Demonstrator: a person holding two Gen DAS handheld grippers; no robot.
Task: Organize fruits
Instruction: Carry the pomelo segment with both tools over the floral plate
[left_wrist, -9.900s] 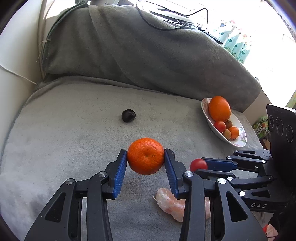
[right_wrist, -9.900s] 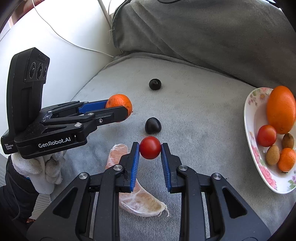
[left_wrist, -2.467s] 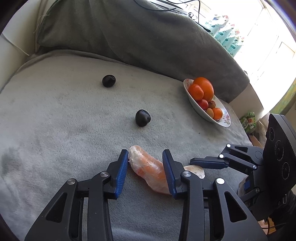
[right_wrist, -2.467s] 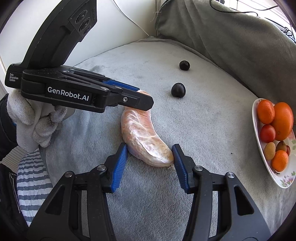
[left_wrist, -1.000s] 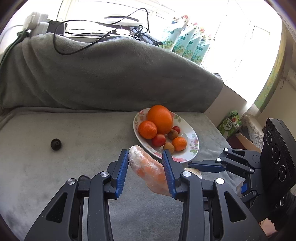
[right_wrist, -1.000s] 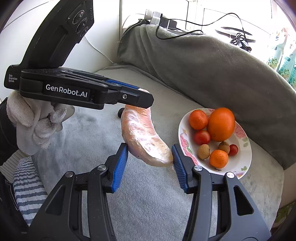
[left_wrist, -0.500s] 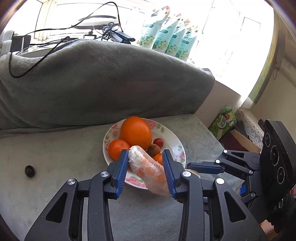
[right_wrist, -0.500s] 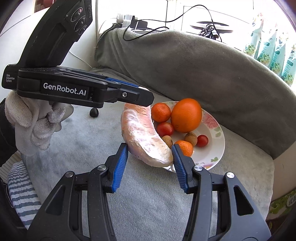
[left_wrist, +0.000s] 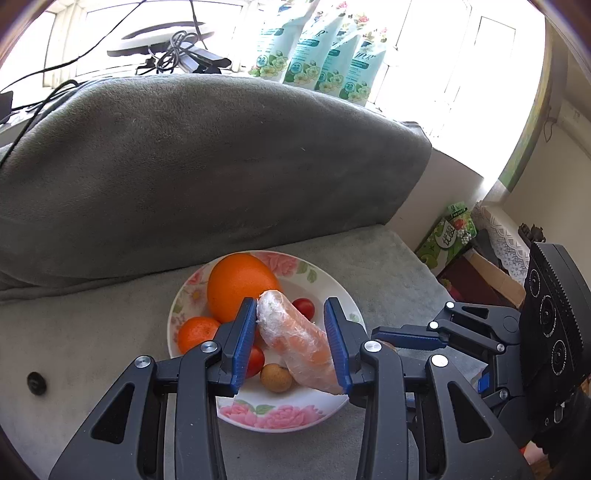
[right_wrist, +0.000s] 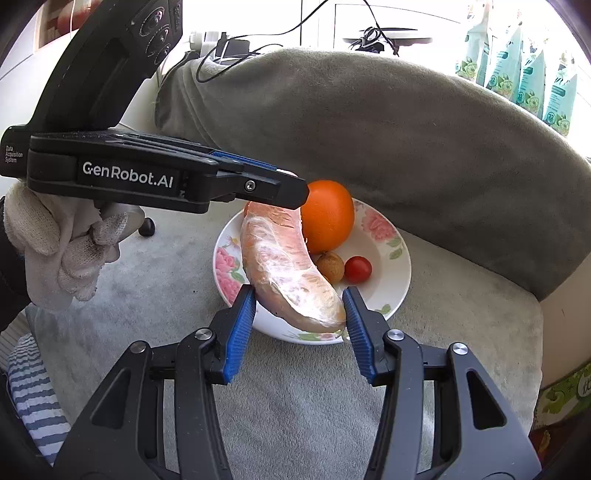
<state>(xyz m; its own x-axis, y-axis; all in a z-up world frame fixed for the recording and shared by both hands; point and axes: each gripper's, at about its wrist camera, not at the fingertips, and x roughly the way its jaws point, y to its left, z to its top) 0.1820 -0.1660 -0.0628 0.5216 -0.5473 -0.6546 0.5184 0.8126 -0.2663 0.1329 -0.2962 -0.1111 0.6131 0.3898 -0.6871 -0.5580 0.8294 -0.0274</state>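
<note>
Black L gripper & R gripper, both angled down, side by side, each clamped on one end of pomelo segment above floral plate.

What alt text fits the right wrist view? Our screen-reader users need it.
Two handheld grippers, the right gripper and the left gripper, hold a long peeled pomelo segment by its ends above a floral plate holding a large orange, a cherry tomato and a small brown fruit, on a grey blanket.
</note>
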